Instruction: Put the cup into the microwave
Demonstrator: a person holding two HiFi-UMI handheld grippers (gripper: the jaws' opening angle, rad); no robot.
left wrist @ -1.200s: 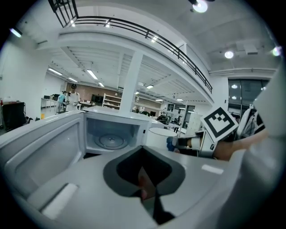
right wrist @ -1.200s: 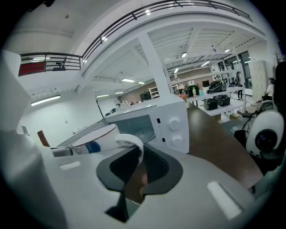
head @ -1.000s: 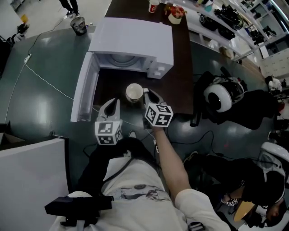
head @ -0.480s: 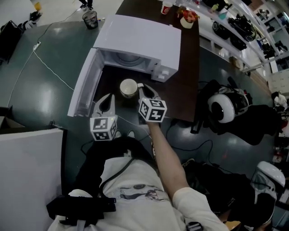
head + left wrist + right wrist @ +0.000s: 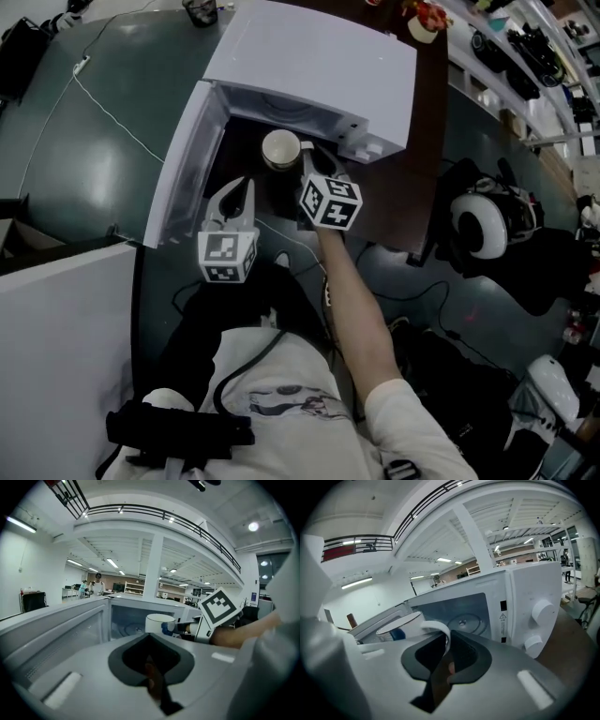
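A white cup point(image 5: 279, 148) hangs at the mouth of the white microwave point(image 5: 309, 66), whose door point(image 5: 183, 173) stands swung open to the left. My right gripper point(image 5: 306, 157) is shut on the cup's handle point(image 5: 440, 631), just right of the cup. The right gripper view shows the cup's rim point(image 5: 401, 623) at left and the turntable inside the cavity point(image 5: 461, 620) ahead. My left gripper point(image 5: 246, 186) hovers left of and behind the cup, near the door, its fingers together with nothing in them. From the left gripper view the cup point(image 5: 159, 622) shows before the cavity.
The microwave stands on a dark brown table point(image 5: 412, 197). Its control knobs point(image 5: 536, 613) are right of the cavity. A white helmet point(image 5: 487, 225) and cables lie on the floor at right. A white panel point(image 5: 66, 319) stands at lower left.
Both grippers have moved forward toward the microwave. The cup, carried by the right gripper, has gone from the table in front to the cavity's mouth.
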